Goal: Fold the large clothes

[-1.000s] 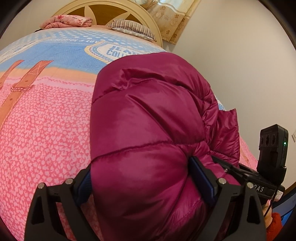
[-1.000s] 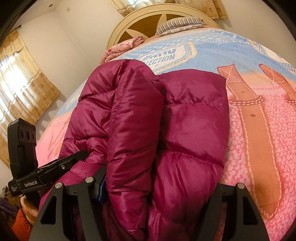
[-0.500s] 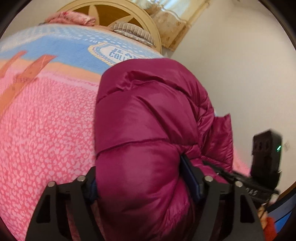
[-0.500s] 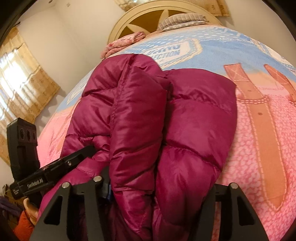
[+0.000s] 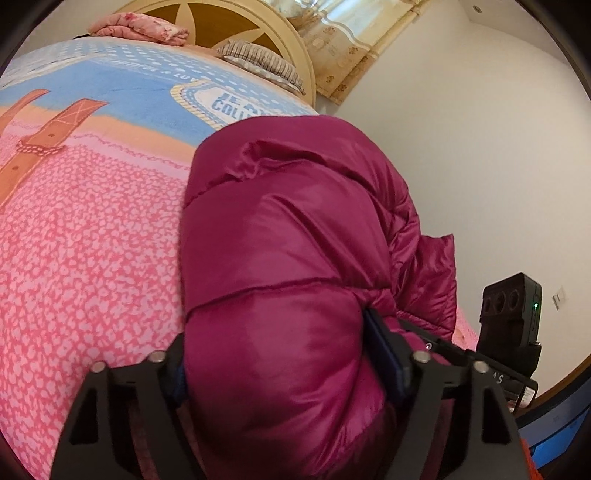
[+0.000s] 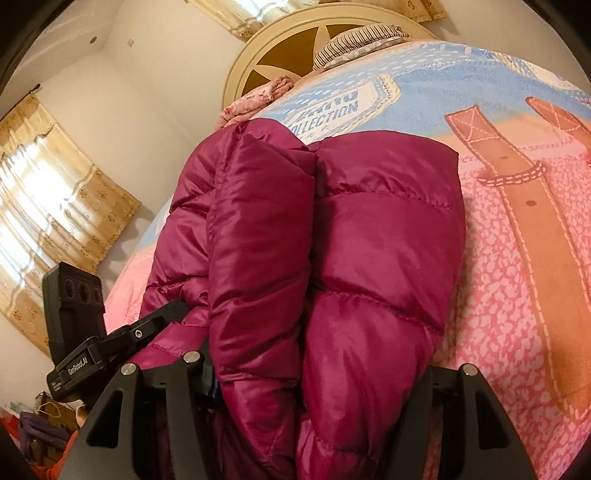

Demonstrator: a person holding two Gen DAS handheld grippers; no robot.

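A magenta puffer jacket (image 5: 291, 236) lies bunched in thick folds on the pink and blue bedspread (image 5: 81, 236). My left gripper (image 5: 284, 365) is shut on a thick fold of its near end; the padding bulges between the jaws. In the right wrist view the same jacket (image 6: 332, 236) fills the middle, and my right gripper (image 6: 317, 373) is shut on its folded layers. Each gripper shows in the other's view: the right one (image 5: 509, 332) beside the jacket's right edge, the left one (image 6: 92, 339) at its left edge.
The bedspread (image 6: 517, 258) stretches far ahead to a cream round headboard (image 5: 229, 22), a striped pillow (image 5: 258, 61) and a folded floral cloth (image 5: 140, 31). A plain wall (image 5: 480, 147) and curtains (image 6: 48, 206) flank the bed.
Both grippers have kept their hold on the jacket. The views shifted slightly, dipping and then coming back up, with the jacket bundle moving along a little on the bed.
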